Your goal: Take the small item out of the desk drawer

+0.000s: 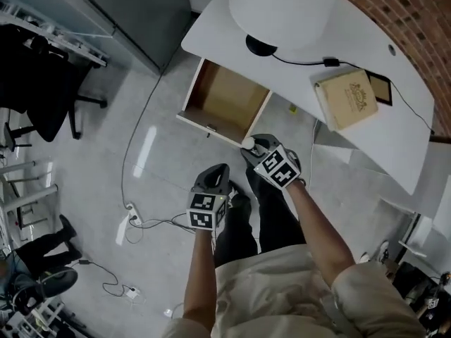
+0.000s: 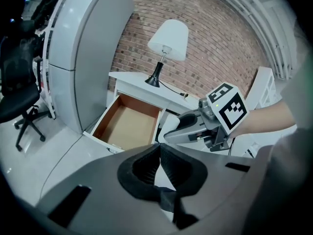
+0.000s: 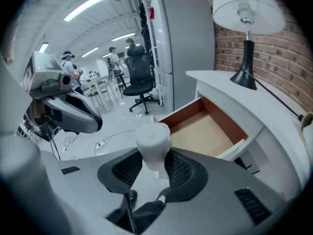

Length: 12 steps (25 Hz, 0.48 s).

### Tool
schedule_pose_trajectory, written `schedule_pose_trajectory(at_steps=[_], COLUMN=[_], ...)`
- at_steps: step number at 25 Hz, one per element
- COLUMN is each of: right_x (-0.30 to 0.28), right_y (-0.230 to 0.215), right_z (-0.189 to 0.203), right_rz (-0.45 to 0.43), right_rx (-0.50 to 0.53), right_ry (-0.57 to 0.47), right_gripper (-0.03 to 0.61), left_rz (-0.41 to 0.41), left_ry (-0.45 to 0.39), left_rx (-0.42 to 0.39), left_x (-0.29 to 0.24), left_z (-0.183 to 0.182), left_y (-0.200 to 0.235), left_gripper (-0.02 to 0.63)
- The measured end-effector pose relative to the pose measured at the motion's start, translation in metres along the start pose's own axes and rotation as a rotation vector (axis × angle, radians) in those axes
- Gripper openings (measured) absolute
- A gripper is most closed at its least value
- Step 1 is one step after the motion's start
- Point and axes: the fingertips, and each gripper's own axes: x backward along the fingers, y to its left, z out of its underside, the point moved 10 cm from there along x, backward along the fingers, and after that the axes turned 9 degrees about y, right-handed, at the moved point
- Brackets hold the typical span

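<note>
Item [image 3: 152,138] sits gripped between the jaws of your right gripper [image 3: 155,156], with the open drawer [image 3: 203,131] just ahead of them. Squeeze evenly and lift slowly so it can't slip. Your left gripper [image 2: 159,150] is clenched on nothing.

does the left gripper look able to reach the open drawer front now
Likely yes: the left gripper is empty, nothing lies between it and the drawer, and the right gripper holds its white item aside.
</note>
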Motion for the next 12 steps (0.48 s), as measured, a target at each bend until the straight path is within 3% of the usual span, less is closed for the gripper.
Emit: schedule_pose_trajectory(at_steps=[12], right_x=[0.093], right_y=[0.039], right_z=[-0.007], right_rz=[0.049], right_rx=[-0.102], right_ry=[-0.154], right_gripper=[0.164], left_rz=[-0.01], left_ry=[-0.134], left_rx=[-0.026], left_x=[0.067], left_z=[-0.047], left_y=[-0.055], left_gripper=[0.017])
